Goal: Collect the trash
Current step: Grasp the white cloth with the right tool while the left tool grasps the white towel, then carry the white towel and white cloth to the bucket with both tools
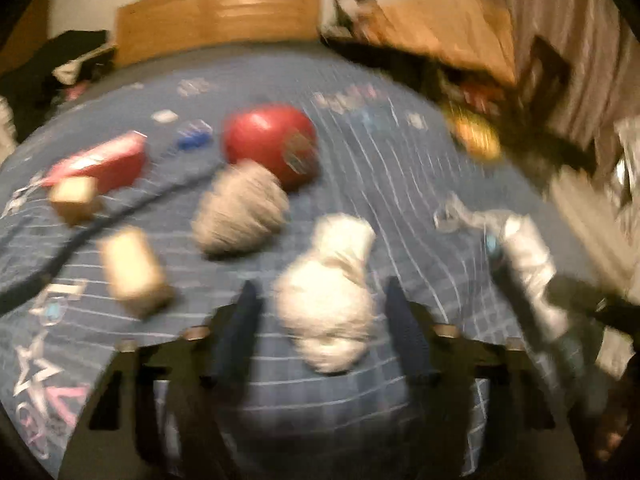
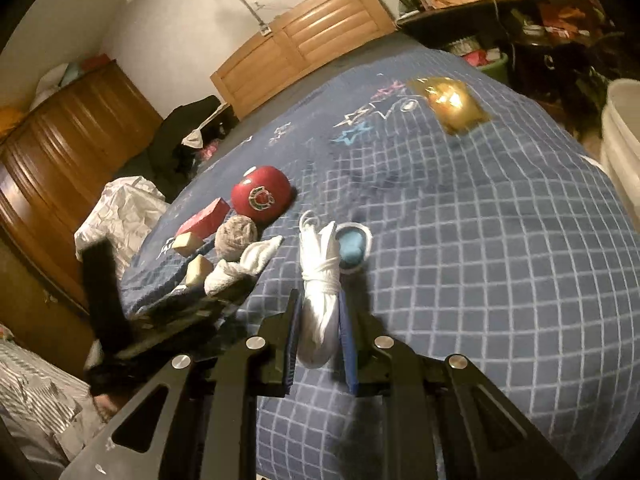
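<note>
Bedroom surface: blue grid-patterned bedspread (image 2: 500, 280) fills both views, with a wooden headboard (image 2: 304, 40) at the top and a brown dresser (image 2: 60, 140) at the left of the right wrist view.
Held trash: white tied bundle (image 2: 320, 304), bottom centre of the right wrist view, squeezed between the blue pads of the right gripper (image 2: 320, 336); its upper end rises above the fingers.
Right gripper: jaws drawn in tight against the bundle on both sides.
Just beyond: blue item in a clear wrapper (image 2: 353, 248) lies on the bedspread touching or just beside the bundle's top.
Left gripper (image 1: 320, 320): jaws apart, straddling a white crumpled wad (image 1: 328, 288) at bottom centre of the blurred left wrist view; whether the pads touch it I cannot tell.
Other clutter, left wrist view: grey wad (image 1: 240, 212) mid-frame, red ball (image 1: 272, 144) above it, red box (image 1: 104, 160) at left, two tan blocks (image 1: 132, 272) at lower left.
Far item: shiny gold wrapper (image 2: 448, 104) at upper right of the right wrist view, well apart from the rest.
Bin: pale bucket (image 2: 620, 140) at the right edge, possibly the destination.
Progress: early, by my judgement; one piece is gripped, a second is lined up, and most items lie uncollected.
</note>
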Motion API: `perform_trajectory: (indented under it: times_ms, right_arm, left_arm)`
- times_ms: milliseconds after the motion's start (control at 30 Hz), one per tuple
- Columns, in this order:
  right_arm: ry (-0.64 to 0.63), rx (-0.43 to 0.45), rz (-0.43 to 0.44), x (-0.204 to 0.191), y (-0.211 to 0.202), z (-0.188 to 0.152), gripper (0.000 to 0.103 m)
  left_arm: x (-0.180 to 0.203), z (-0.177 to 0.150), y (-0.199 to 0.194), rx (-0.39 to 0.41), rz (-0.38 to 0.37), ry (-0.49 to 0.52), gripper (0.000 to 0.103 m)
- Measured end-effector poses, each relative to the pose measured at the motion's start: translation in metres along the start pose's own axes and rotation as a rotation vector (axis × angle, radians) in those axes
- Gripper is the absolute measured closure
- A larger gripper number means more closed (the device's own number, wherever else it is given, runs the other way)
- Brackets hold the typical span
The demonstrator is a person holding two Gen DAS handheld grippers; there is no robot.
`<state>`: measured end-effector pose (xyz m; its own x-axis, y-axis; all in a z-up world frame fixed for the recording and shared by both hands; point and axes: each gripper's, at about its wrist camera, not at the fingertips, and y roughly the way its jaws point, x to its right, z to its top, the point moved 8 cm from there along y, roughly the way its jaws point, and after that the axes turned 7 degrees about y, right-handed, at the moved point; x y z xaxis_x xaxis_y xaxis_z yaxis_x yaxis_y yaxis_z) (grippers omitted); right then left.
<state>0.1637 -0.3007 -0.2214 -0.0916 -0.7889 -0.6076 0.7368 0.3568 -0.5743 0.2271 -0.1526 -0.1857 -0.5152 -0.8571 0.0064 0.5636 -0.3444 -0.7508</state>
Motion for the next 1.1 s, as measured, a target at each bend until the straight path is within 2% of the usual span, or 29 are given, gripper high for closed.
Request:
perform_trajectory:
  times_ms: [33, 133, 367, 500, 600, 800, 967, 1100]
  right_arm:
    - [0.001, 0.004, 0.0, -0.001, -0.002, 0.0, 0.083]
    - [-0.014, 0.02, 0.006, -0.004, -0.01, -0.001, 0.083]
    - [-0.118, 0.065, -0.003, -0.029, -0.027, -0.005, 0.083]
    - [-0.153, 0.099, -0.014, -0.036, -0.042, -0.005, 0.083]
    - [-0.156, 0.131, -0.023, -0.034, -0.057, -0.003, 0.083]
    - [-0.126, 0.262, -0.063, -0.011, -0.122, 0.016, 0.083]
    - [-0.098, 0.395, -0.13, 0.02, -0.189, 0.035, 0.083]
    - [-0.071, 0.522, -0.222, 0.055, -0.26, 0.052, 0.083]
  left_arm:
    - [0.002, -0.002, 0.003, -0.007, 0.022, 0.008, 0.067]
    - [0.001, 0.0, -0.008, 0.026, -0.005, -0.015, 0.069]
    - [0.013, -0.007, -0.049, 0.096, 0.047, -0.003, 0.069]
    - [0.015, 0.001, -0.059, 0.117, 0.078, -0.022, 0.069]
    - [0.025, 0.012, -0.064, 0.129, 0.068, -0.026, 0.069]
    - [0.073, 0.045, -0.07, 0.169, -0.026, 0.019, 0.069]
    - [0.136, 0.083, -0.076, 0.217, -0.119, 0.099, 0.069]
    - [0.197, 0.12, -0.083, 0.278, -0.203, 0.171, 0.069]
